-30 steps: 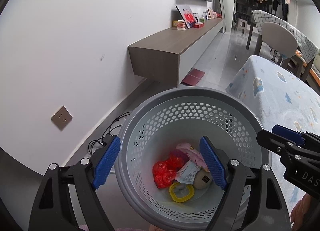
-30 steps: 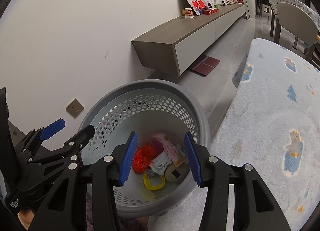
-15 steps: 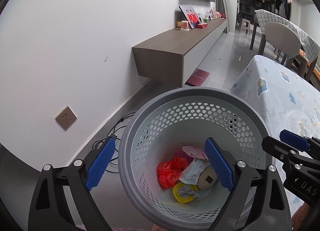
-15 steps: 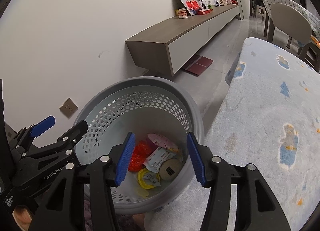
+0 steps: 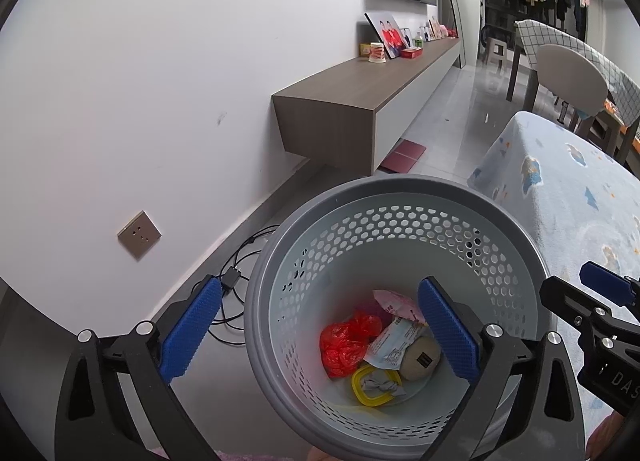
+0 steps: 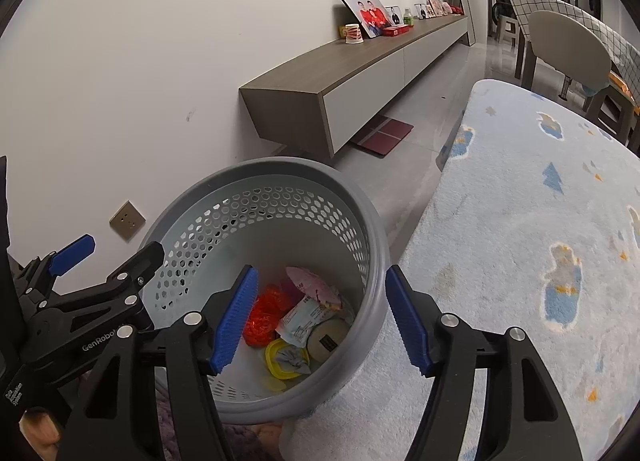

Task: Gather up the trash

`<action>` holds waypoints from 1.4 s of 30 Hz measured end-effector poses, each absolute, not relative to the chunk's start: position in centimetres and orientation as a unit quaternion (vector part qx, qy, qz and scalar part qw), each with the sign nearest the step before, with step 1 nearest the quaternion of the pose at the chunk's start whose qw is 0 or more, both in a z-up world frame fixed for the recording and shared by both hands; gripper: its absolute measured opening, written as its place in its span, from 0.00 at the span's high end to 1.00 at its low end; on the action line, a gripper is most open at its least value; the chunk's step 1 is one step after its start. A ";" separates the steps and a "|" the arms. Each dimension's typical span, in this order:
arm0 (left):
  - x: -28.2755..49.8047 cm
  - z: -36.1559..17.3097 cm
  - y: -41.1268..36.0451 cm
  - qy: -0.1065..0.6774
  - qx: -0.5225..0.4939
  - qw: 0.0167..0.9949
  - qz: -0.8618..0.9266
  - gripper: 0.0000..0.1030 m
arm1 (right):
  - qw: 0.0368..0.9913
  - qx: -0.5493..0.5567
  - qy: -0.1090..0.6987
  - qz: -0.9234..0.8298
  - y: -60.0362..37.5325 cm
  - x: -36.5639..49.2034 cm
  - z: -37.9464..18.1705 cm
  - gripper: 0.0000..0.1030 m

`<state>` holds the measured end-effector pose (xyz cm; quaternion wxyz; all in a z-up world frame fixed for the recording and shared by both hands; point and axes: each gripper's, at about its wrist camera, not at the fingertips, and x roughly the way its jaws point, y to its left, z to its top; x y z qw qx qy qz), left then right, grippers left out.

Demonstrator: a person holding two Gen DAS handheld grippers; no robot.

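**Trash gathered in the grey basket, both grippers opening above it**

A white wall with a socket plate [image 5: 139, 234] runs along the left, and a pale blue rug [image 6: 520, 261] covers the floor on the right. Between them stands the perforated grey basket [image 5: 400, 189], its right side touching the rug's edge. The left gripper [image 5: 320, 333] hangs over the basket's left rim, jaws opening and holding nothing. Inside lie a red plastic bag [image 5: 346, 343], a printed wrapper [image 5: 390, 343], a yellow ring [image 5: 374, 383] and a beige round piece [image 5: 420, 357]: all probably light, the bag and wrapper soft and best pinched at a fold. The right gripper [image 6: 320, 321] is opening too, empty, straddling the right rim.
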<state>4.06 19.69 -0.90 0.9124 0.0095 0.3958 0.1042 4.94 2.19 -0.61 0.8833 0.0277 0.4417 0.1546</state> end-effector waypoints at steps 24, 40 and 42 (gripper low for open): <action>4.2 -1.2 19.5 0.402 0.009 0.910 0.105 0.06 | 0.884 0.030 0.441 0.150 2.0 4.9 -0.6 0.37; 4.2 -1.1 19.6 0.400 0.007 0.910 0.106 0.06 | 0.880 0.029 0.447 0.155 2.2 4.7 -1.1 0.37; 4.2 -1.0 19.6 0.399 0.006 0.911 0.108 0.06 | 0.881 0.027 0.446 0.155 2.3 4.7 -1.1 0.37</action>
